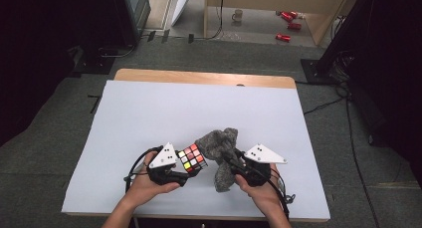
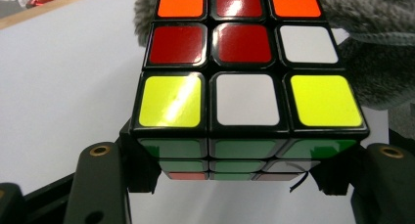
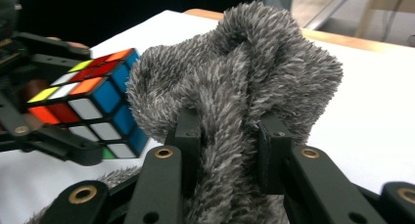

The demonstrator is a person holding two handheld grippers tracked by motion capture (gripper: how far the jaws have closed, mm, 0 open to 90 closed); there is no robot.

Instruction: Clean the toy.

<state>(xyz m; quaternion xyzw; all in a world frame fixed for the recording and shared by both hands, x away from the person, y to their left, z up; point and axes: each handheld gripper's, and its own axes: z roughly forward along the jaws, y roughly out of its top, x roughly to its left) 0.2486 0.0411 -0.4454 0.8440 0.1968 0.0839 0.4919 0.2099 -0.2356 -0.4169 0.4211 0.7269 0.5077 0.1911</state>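
A scrambled puzzle cube [image 1: 192,158] with red, orange, yellow and white tiles on top is held just above the white table. My left gripper [image 1: 188,169] is shut on the cube [image 2: 244,82], its black jaws pressing the two lower sides. A fluffy grey cloth [image 1: 222,156] is bunched up to the right of the cube and touches it. My right gripper [image 1: 233,161] is shut on a fold of that cloth [image 3: 244,92], which bulges above the jaws. In the right gripper view the cube [image 3: 93,104] sits at the left, with the left gripper's black arms around it.
A white sheet [image 1: 164,113] covers the table, with a wooden edge [image 1: 204,78] showing at the far side. Cables trail from both grippers near the front edge. On the floor beyond the table are red cans [image 1: 288,19] and a mug [image 1: 238,15].
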